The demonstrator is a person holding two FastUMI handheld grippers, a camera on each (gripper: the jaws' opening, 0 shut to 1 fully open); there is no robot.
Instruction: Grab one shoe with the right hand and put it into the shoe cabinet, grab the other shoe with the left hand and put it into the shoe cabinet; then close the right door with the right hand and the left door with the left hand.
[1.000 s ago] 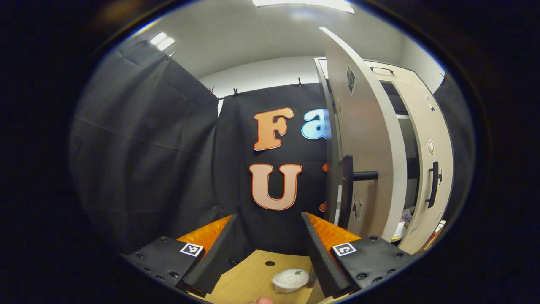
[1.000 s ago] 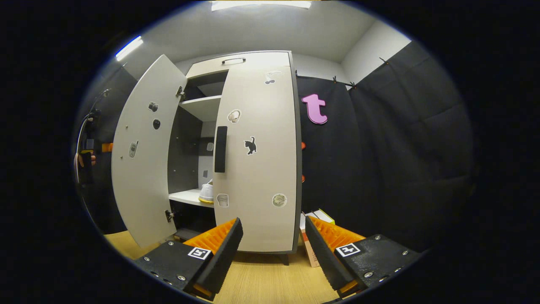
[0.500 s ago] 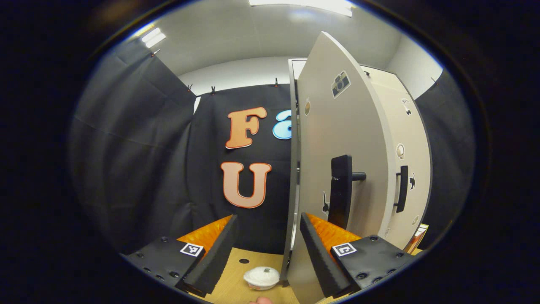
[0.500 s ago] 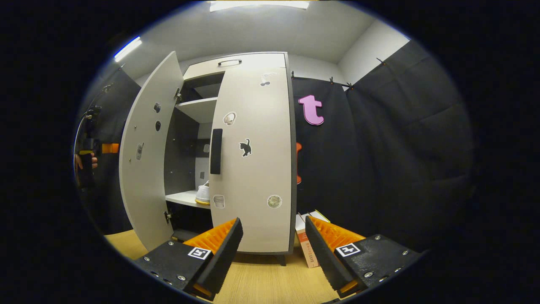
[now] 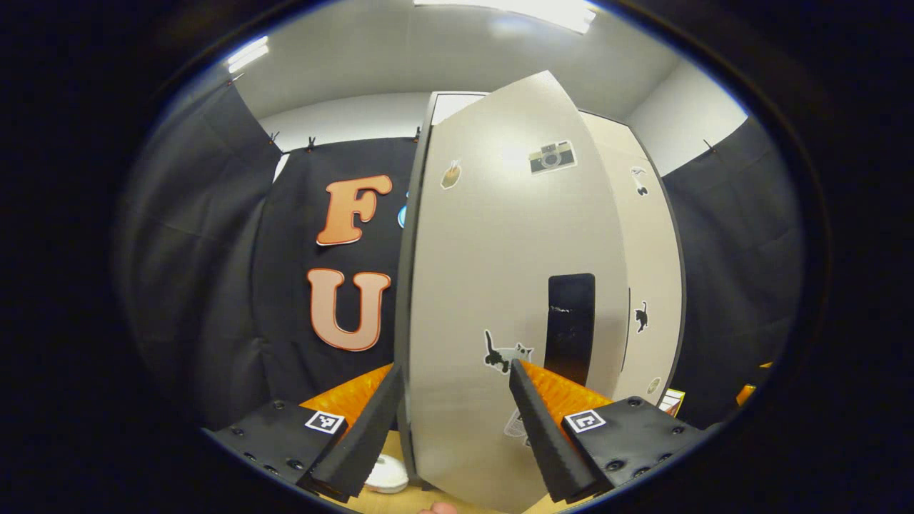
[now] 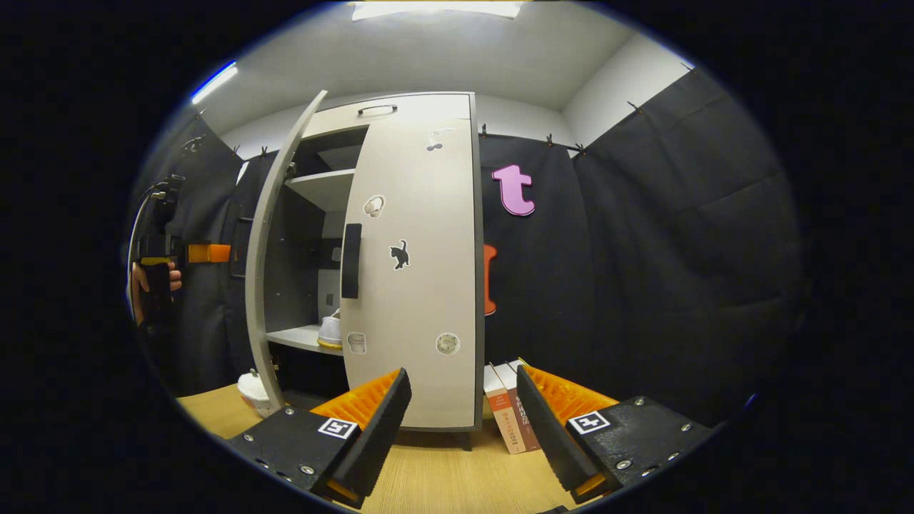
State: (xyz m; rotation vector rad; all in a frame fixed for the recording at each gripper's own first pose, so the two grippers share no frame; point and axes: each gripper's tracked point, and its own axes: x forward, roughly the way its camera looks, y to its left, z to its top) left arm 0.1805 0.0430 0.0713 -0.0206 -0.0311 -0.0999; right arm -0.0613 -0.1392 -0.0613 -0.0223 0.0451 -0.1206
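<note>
The tall beige shoe cabinet [image 6: 400,111] has its right door [image 6: 414,285] shut flat. Its left door [image 6: 275,257] stands partly open, edge-on in the right gripper view. Through the gap a white shoe [image 6: 330,332] rests on the lower shelf [image 6: 296,337]. In the left gripper view the left door [image 5: 485,285] looms close, its black handle [image 5: 570,328] just above my right finger. My left gripper [image 5: 453,428] is open, the door's outer face right at its fingertips. A hand holds the left gripper [image 6: 214,253] outside that door. My right gripper [image 6: 460,428] hangs open before the cabinet, holding nothing.
A white lidded bowl [image 6: 251,389] sits on the wooden floor [image 6: 443,478] by the left door's lower corner, the same bowl [image 5: 385,475] under my left finger. Books [image 6: 510,421] lean against the wall right of the cabinet. Black curtains close in both sides.
The left door has swung a good way toward shut, with my left gripper following its outer face. The gap showing the shelves has narrowed. My right gripper has barely shifted.
</note>
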